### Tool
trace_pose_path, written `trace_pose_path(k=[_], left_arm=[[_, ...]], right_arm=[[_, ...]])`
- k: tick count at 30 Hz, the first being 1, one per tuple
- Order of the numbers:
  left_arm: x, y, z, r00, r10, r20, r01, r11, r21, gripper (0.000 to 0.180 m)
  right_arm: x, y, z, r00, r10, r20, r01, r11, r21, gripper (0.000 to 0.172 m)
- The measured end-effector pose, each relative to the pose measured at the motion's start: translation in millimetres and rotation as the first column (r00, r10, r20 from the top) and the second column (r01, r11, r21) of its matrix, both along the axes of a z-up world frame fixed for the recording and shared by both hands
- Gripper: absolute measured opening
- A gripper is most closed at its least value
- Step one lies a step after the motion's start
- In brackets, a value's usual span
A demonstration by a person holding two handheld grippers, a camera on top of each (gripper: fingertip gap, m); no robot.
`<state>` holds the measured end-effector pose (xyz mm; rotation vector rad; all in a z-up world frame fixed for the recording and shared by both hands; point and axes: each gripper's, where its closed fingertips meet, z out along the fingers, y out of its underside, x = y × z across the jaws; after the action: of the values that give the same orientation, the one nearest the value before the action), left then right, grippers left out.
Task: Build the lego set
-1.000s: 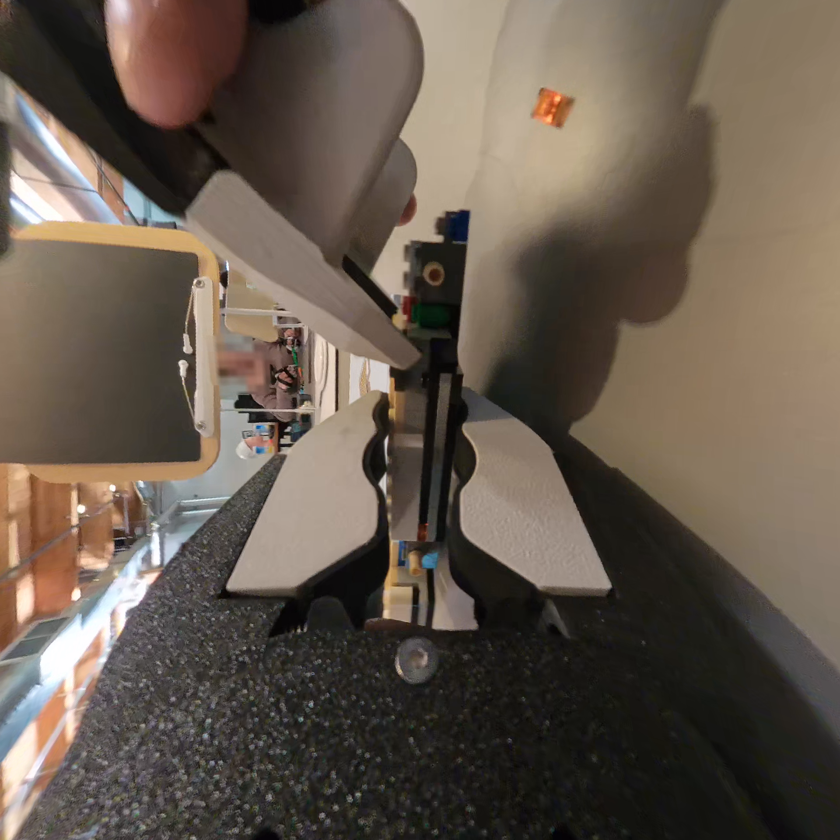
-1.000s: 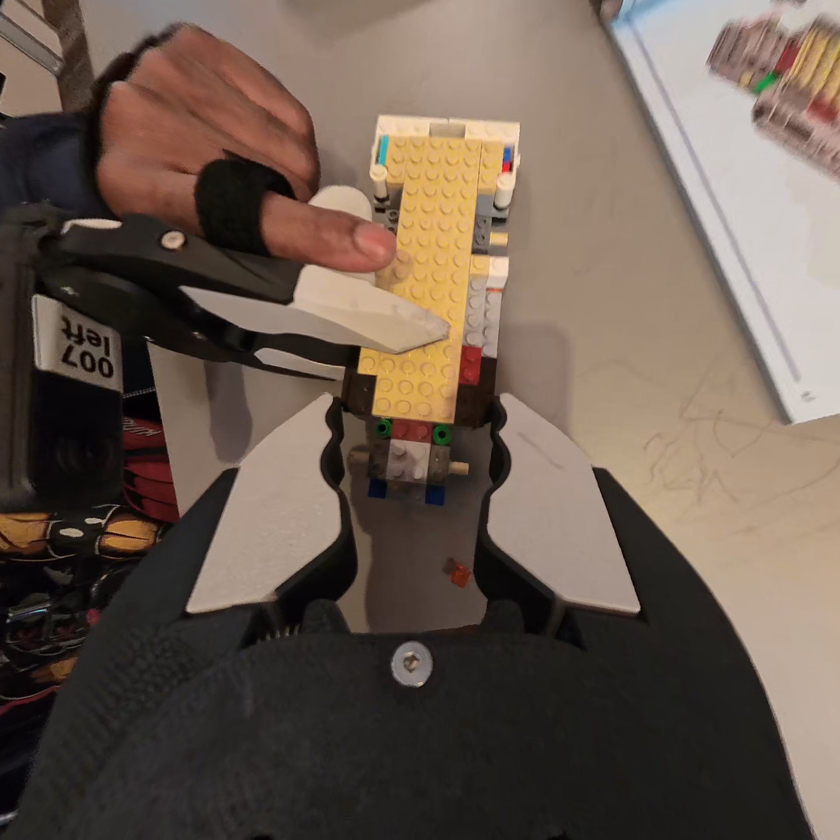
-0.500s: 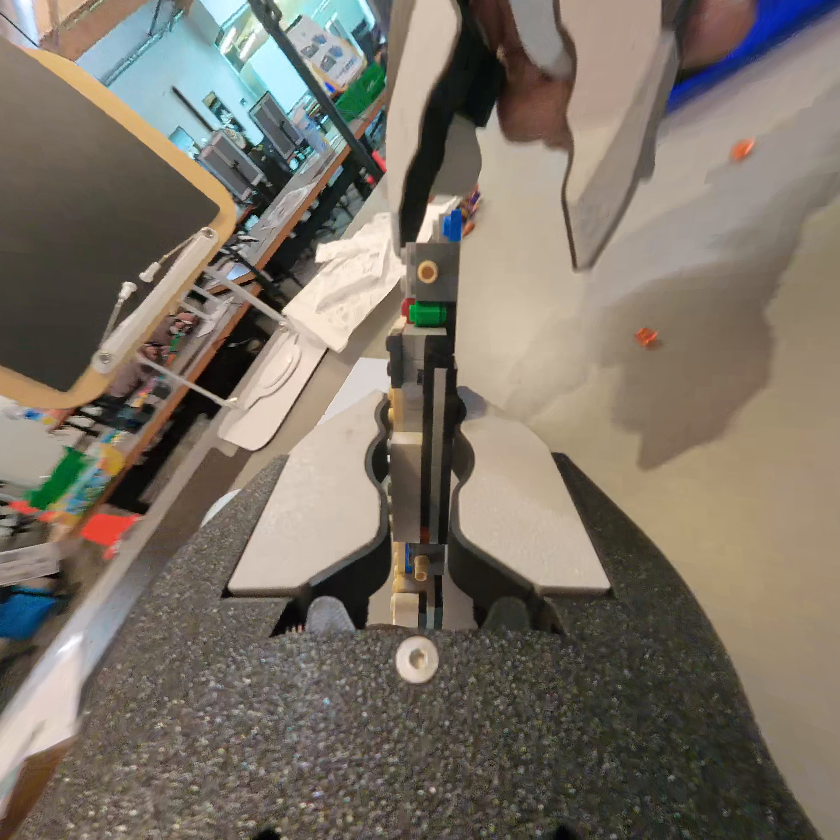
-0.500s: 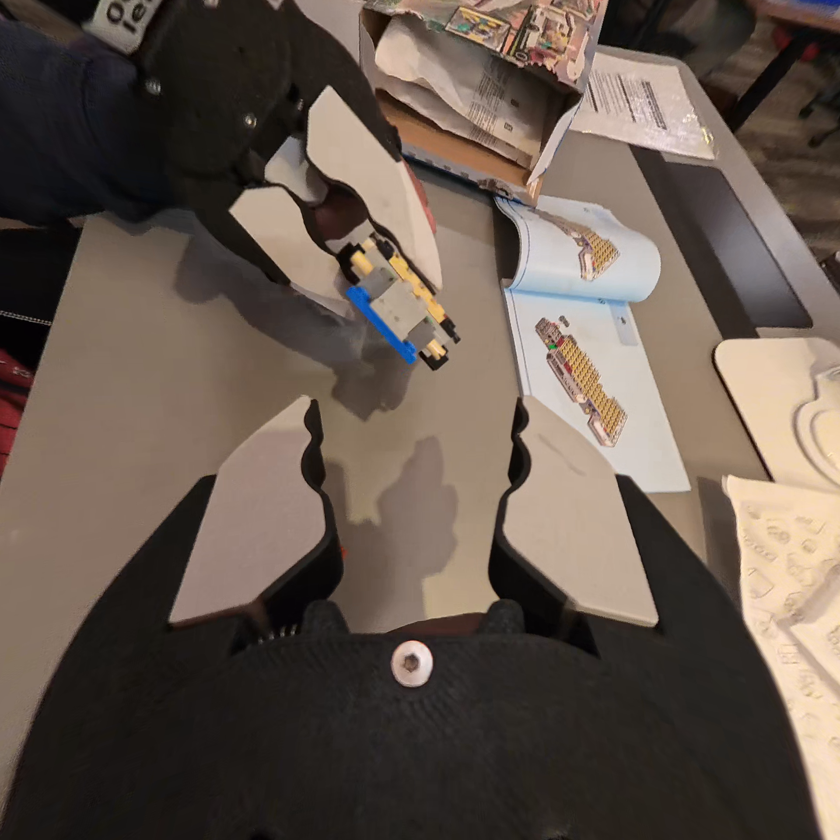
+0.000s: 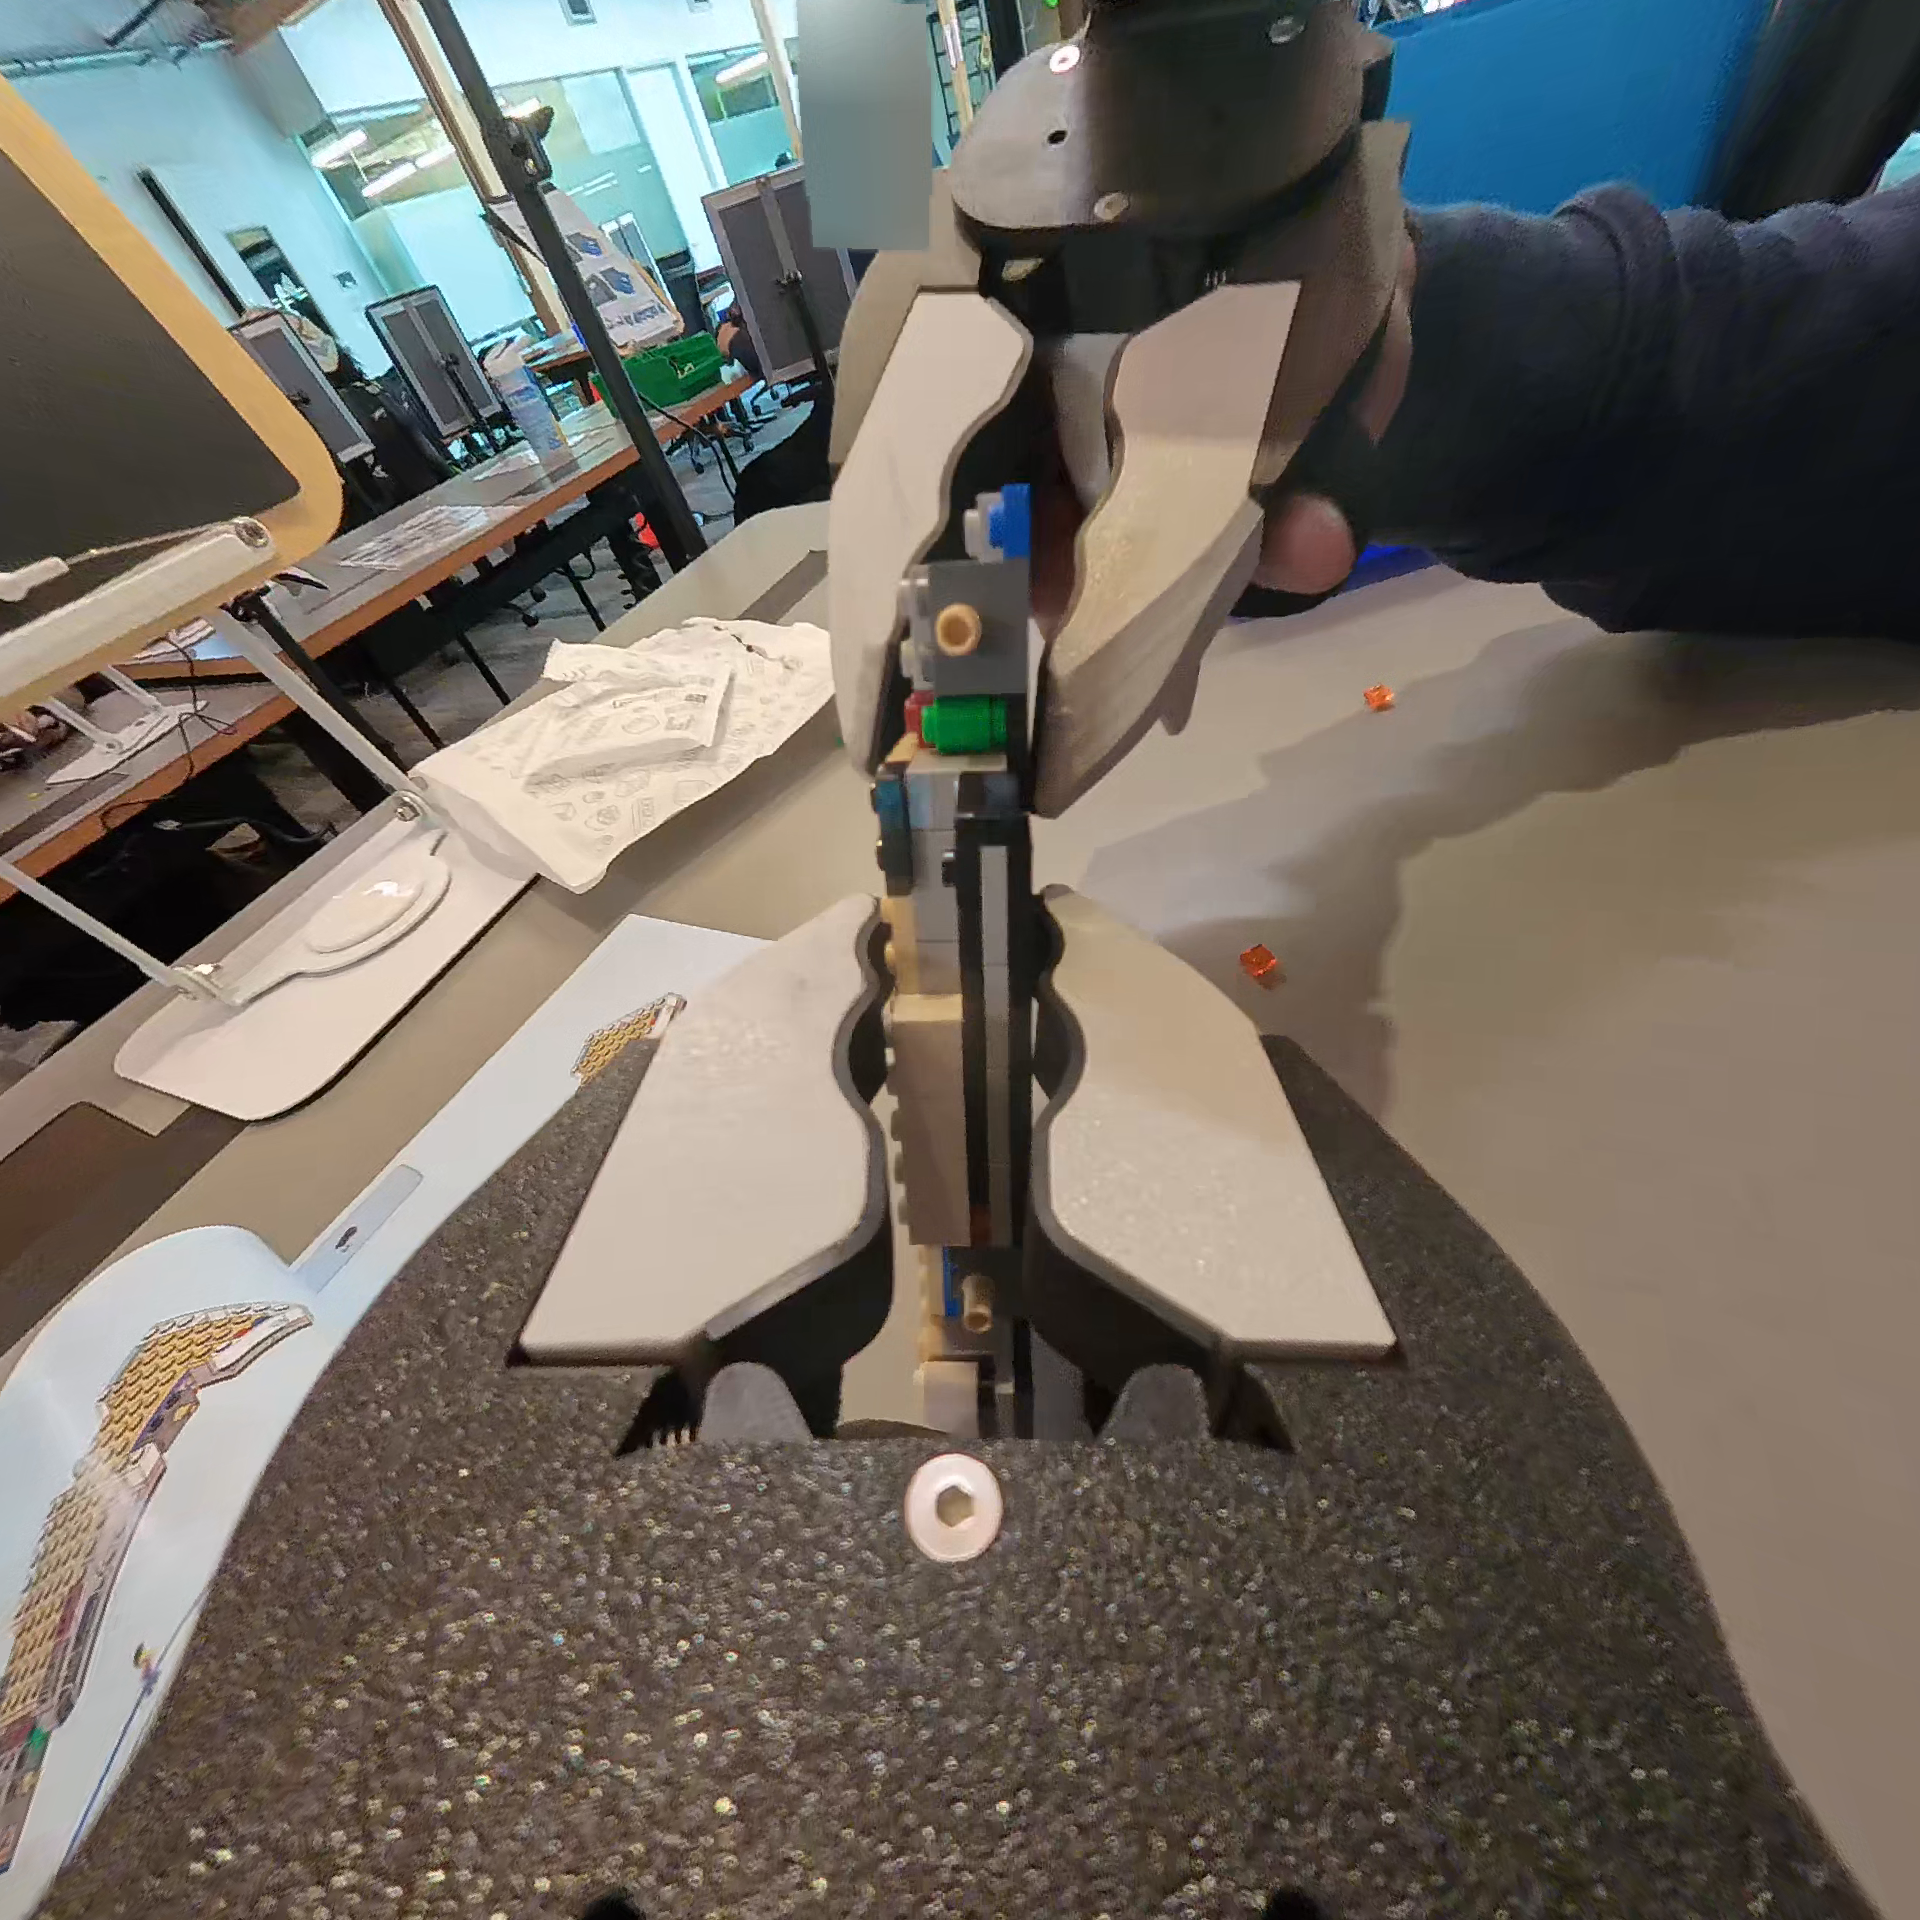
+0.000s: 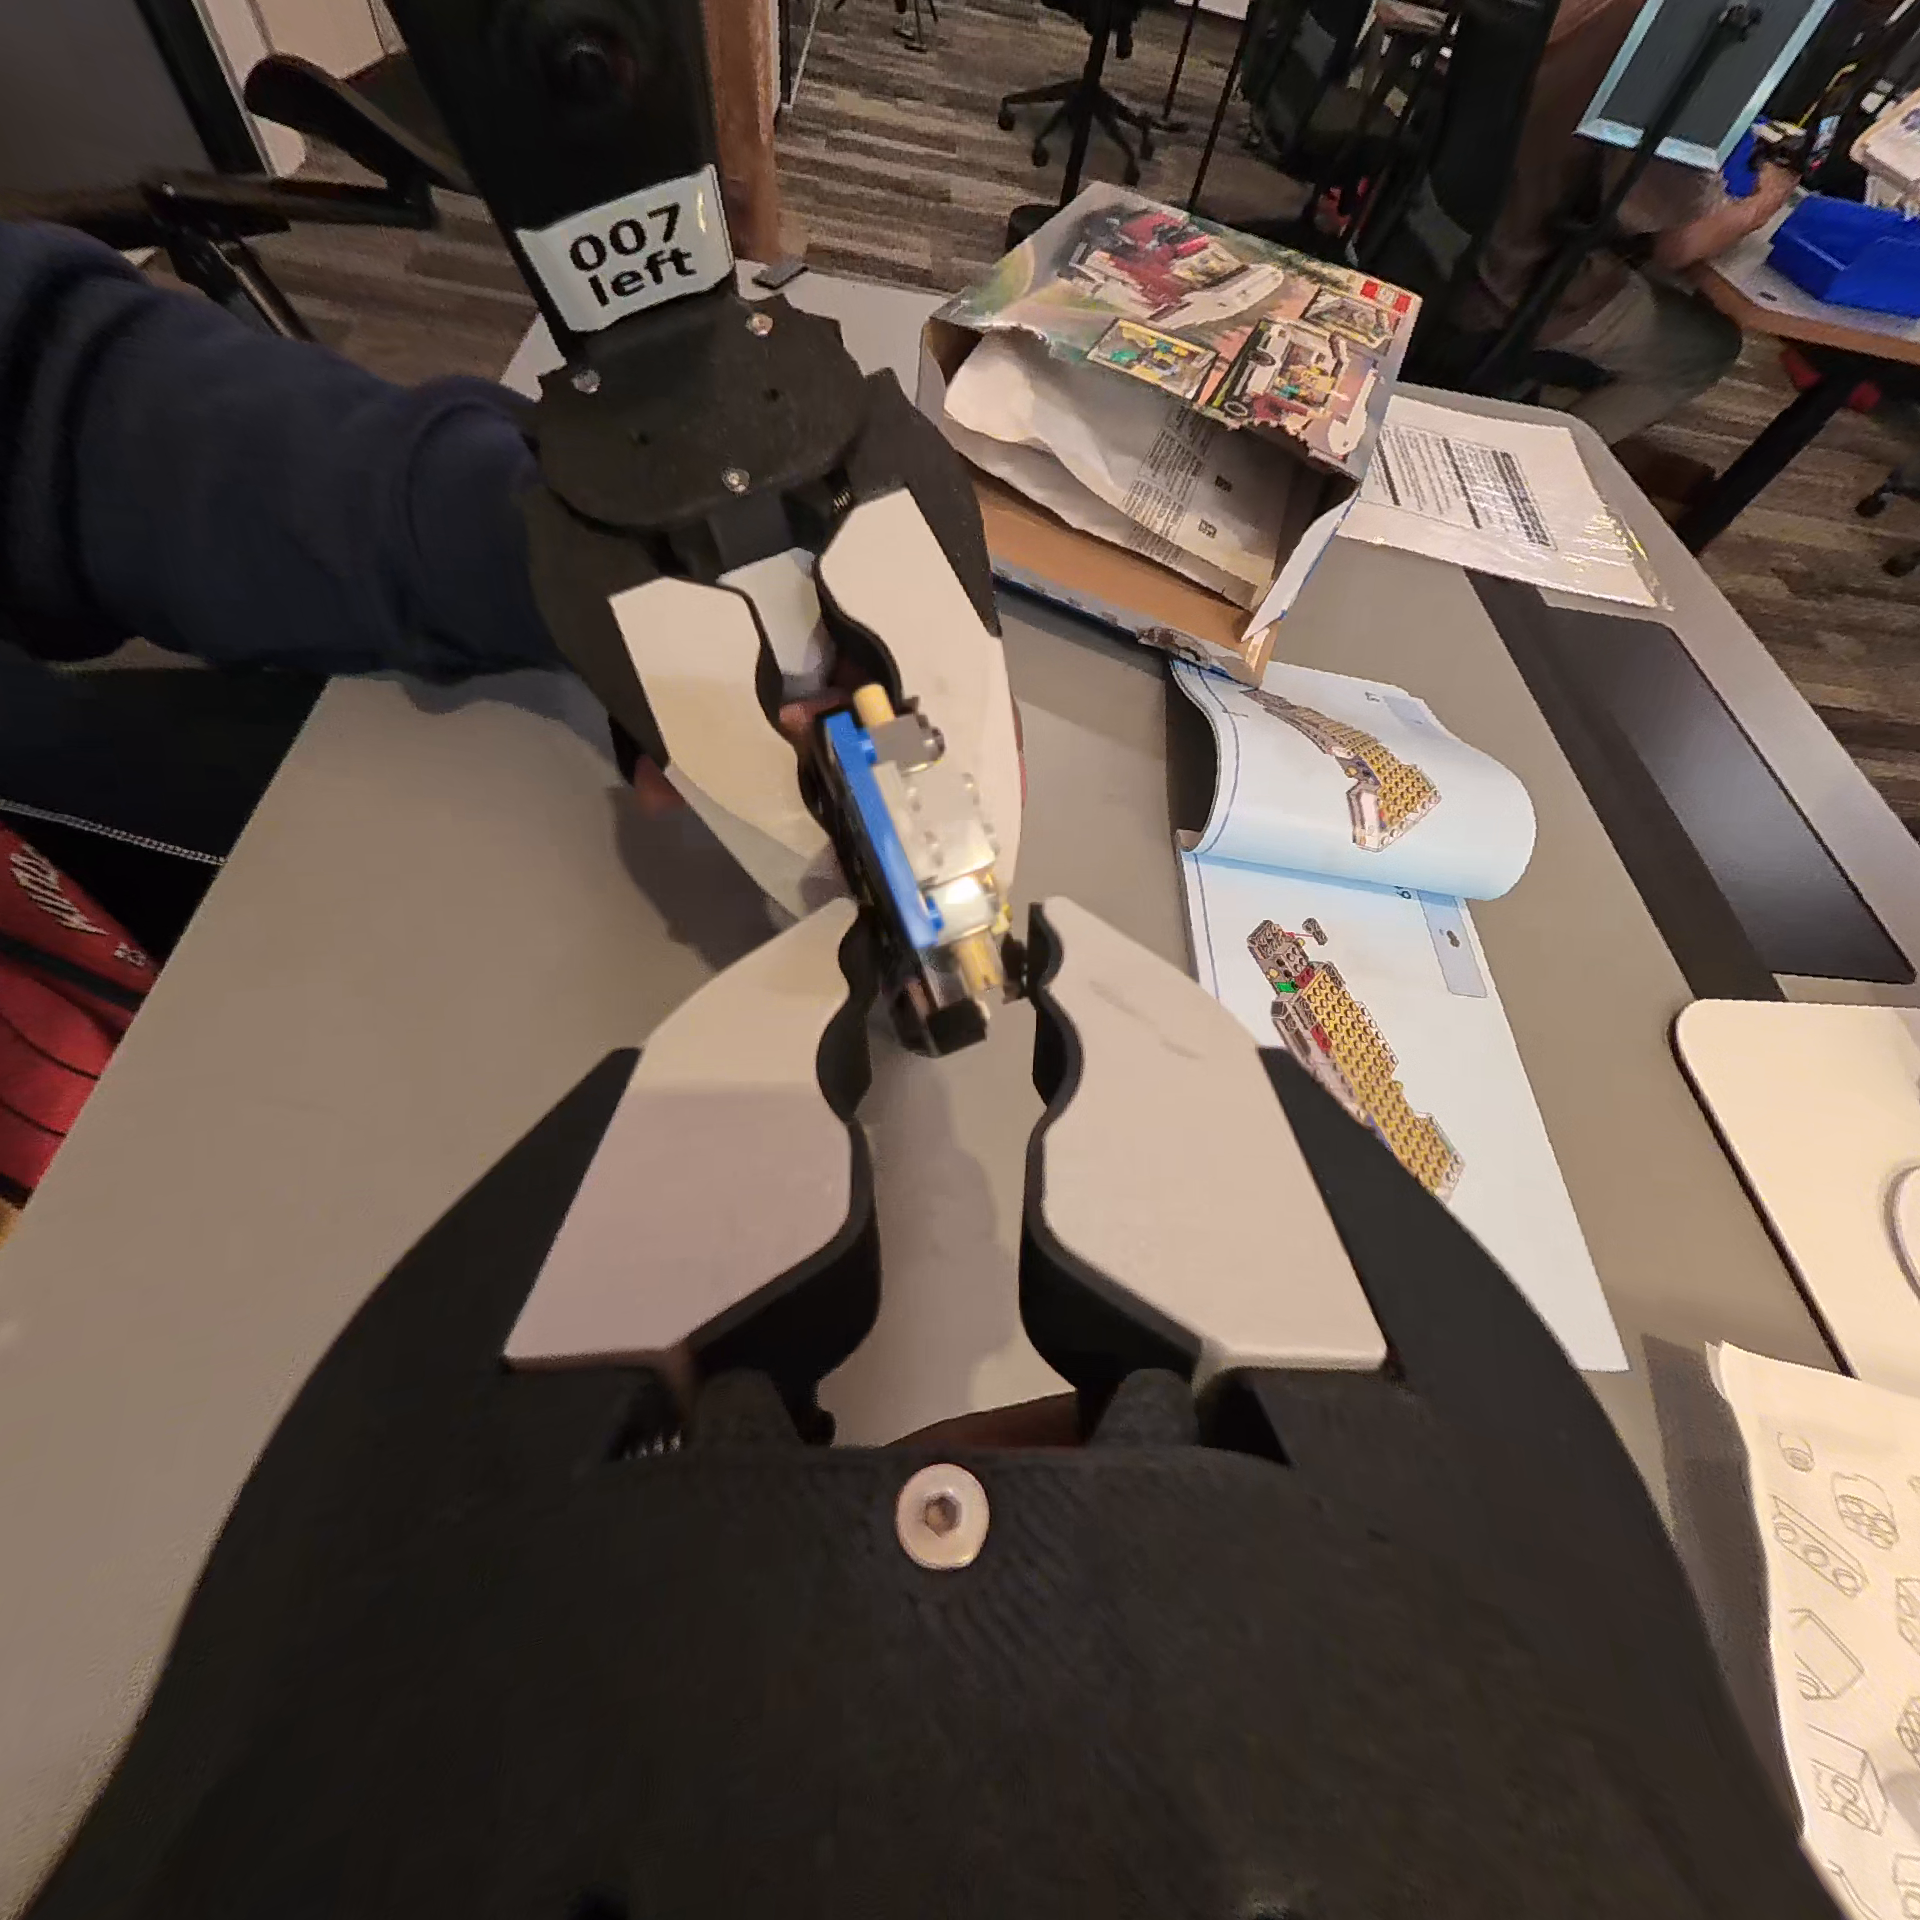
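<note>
My left gripper (image 5: 961,914) is shut on a long, flat brick model (image 5: 966,1039) and holds it edge-on above the grey table (image 5: 1558,1039). The model is grey, black and tan, with a green stud and a blue plate at its far end. My right gripper (image 6: 940,930) faces the left one and is shut on the model's other end (image 6: 914,831), with both fingertips against its sides. In the left wrist view the right gripper (image 5: 956,769) reaches in from the top, its fingers flanking the model's far end. The left gripper (image 6: 904,831) also shows in the right wrist view.
An open instruction booklet (image 6: 1382,935) lies to the right on the table, with a torn cardboard box (image 6: 1164,395) behind it. A white printed paper bag (image 5: 644,727) and a white stand base (image 5: 312,966) are nearby. Two small orange pieces (image 5: 1260,963) lie loose on the table. My two grippers' fingertips are within a few centimetres of each other. The white stand base (image 5: 312,966) is about 40 centimeters from both grippers' fingertips.
My right gripper, wide open and short of the model half a second ago, has moved in and shut on its far end. My left gripper has kept its grip and lifted the model off the table.
</note>
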<state>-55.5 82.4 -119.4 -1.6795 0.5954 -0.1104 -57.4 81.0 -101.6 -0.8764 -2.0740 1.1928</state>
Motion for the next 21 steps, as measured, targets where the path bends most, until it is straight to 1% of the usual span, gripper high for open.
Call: trace_pose_path(k=[3, 12, 15, 18, 21], left_arm=[[2.5, -0.6, 0.8, 1.0, -0.018, 0.003, 0.017, 1.0, 0.002, 0.026], [4.4, -3.3, 18.2, 0.991, -0.042, 0.129, 0.043, 0.999, -0.008, 0.029], [5.9, -3.4, 18.2, 0.989, -0.044, 0.14, 0.048, 0.999, -0.025, 0.029], [6.1, -3.7, 18.1, 0.991, -0.039, 0.127, 0.044, 0.999, -0.031, 0.024], [5.6, -4.0, 18.1, 0.994, -0.028, 0.103, 0.03, 0.999, -0.018, 0.023]], right_arm=[[0.0, 0.0, -2.4, 1.0, 0.001, -0.005, -0.001, 1.0, 0.015, 0.026], [1.2, -3.6, -1.6, 0.999, 0.014, -0.041, -0.012, 0.998, 0.065, 0.024], [2.0, -5.1, -1.7, 0.998, 0.022, -0.052, -0.017, 0.996, 0.086, 0.024], [2.2, -5.1, -1.4, 0.998, 0.02, -0.057, -0.015, 0.996, 0.089, 0.024], [4.1, -2.9, -0.5, 0.998, 0.018, -0.066, -0.013, 0.997, 0.073, 0.032]])
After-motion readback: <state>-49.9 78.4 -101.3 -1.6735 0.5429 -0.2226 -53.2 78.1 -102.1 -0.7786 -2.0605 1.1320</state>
